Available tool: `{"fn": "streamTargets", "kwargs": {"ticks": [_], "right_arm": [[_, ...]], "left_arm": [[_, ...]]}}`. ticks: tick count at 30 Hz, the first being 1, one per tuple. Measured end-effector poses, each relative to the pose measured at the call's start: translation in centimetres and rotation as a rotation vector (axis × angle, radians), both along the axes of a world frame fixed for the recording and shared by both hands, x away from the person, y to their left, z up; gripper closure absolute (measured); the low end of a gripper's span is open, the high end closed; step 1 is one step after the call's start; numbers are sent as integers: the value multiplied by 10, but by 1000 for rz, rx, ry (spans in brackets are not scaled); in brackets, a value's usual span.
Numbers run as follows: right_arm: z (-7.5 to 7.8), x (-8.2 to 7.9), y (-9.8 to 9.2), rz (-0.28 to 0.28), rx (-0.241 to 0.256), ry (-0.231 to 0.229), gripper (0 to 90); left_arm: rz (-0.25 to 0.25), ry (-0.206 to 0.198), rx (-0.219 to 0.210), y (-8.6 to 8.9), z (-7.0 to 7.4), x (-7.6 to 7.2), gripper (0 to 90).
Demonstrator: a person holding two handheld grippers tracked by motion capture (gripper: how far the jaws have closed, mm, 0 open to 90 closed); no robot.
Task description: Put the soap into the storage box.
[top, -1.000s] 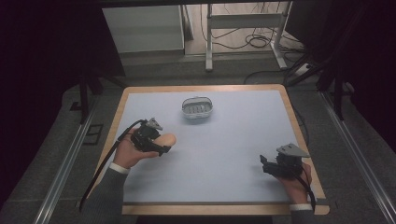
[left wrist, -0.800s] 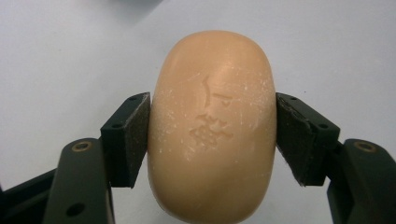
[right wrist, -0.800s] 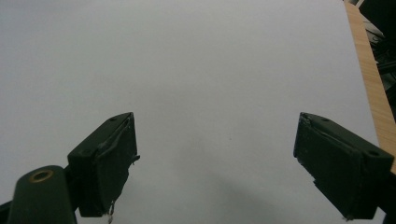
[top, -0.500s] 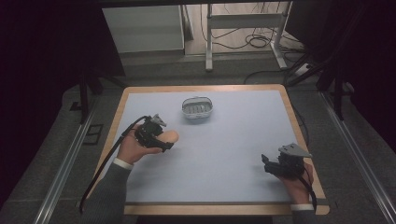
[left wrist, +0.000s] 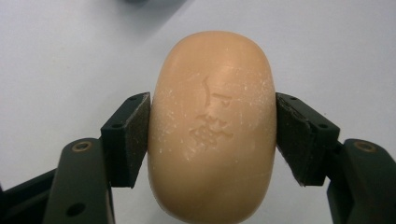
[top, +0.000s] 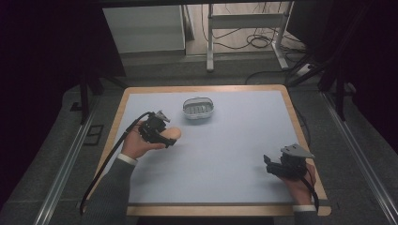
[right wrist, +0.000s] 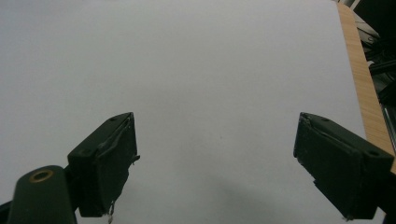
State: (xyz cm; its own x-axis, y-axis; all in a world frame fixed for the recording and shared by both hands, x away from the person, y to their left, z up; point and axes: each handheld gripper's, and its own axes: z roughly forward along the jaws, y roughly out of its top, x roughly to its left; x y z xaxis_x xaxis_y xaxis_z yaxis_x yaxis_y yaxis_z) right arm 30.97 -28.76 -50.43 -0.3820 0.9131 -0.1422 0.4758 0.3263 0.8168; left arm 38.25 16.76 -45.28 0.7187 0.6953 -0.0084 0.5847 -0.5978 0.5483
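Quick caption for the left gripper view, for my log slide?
Left gripper clamps a tan oval soap bar across its width, above the pale table surface.

dim surroundings, evenly lit table (soft shadows)

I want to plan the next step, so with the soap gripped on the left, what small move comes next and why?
Probably carry the soap toward the soap dish. The left gripper has its jaws shut on the bar's sides, and the dish sits apart, farther up the table. The right gripper hangs open near the table's right edge.
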Motion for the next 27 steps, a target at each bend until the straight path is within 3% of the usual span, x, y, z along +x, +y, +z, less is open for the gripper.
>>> {"fn": "streamTargets", "kwargs": {"ticks": [9, 27], "right_arm": [[-1, 1, 0, 1, -4, 4, 134], [-2, 1, 0, -1, -4, 8, 134]], "left_arm": [[7, -16, 2, 0, 2, 5, 319], [2, -12, -1, -7, 8, 21, 320]]}}
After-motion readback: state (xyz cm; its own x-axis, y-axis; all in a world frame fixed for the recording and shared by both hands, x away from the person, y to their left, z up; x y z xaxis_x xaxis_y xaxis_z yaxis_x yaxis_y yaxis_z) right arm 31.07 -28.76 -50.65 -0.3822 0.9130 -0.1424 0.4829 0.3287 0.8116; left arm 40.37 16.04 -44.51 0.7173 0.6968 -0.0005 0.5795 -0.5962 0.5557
